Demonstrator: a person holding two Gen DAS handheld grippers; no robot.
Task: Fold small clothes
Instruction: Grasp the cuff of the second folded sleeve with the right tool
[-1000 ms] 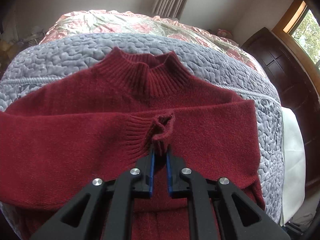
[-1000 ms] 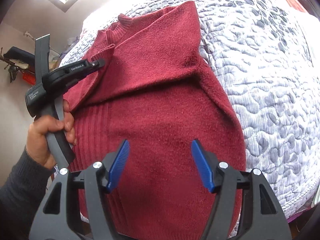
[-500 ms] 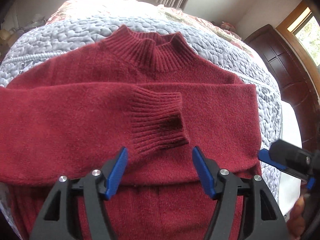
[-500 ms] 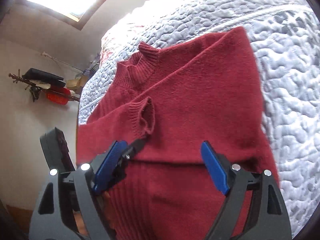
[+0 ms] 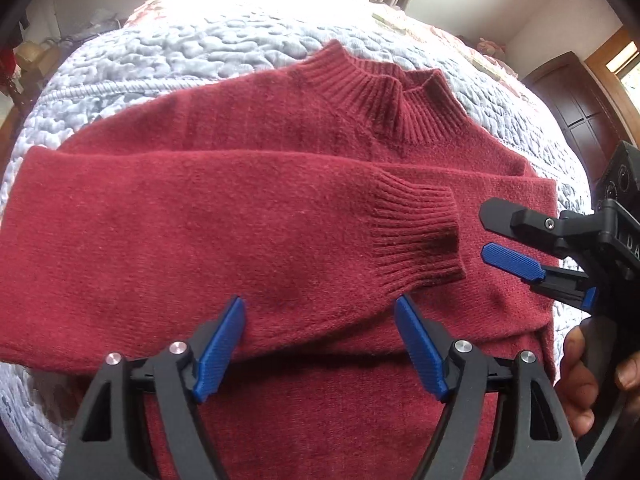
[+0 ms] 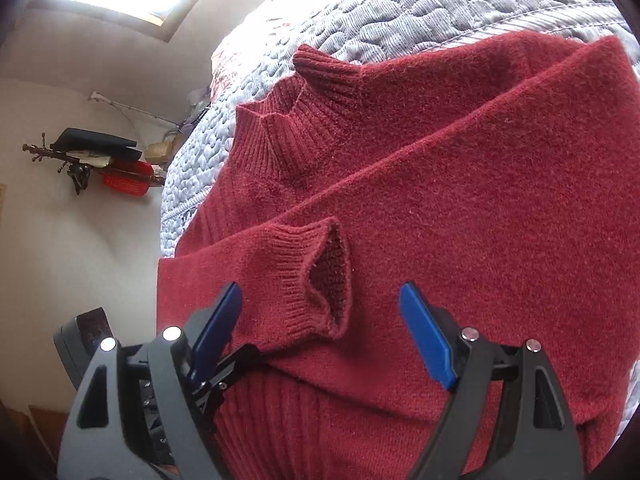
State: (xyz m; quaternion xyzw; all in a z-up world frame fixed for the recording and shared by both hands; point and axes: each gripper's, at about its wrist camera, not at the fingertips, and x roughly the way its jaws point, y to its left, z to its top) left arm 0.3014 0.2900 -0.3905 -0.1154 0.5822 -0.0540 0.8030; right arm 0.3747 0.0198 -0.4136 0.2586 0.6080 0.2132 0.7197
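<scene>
A dark red knit sweater lies flat on a grey quilted bedspread, collar away from me. Both sleeves are folded across the chest; the upper sleeve's ribbed cuff rests near the middle. My left gripper is open just above the sleeve's lower edge, holding nothing. In the right wrist view the same sweater fills the frame, and the cuff gapes open between the tips of my right gripper, which is open and empty. The right gripper also shows at the right of the left wrist view, held by a hand.
A dark wooden cabinet stands right of the bed. A floral cover lies further up the bed. On the left wall a shelf holds dark and red items. The left gripper's body shows at the lower left of the right wrist view.
My left gripper let go of the cuff, opened, and drew back to the left. The sleeve now lies flat across the chest. The right gripper moved in toward the cuff.
</scene>
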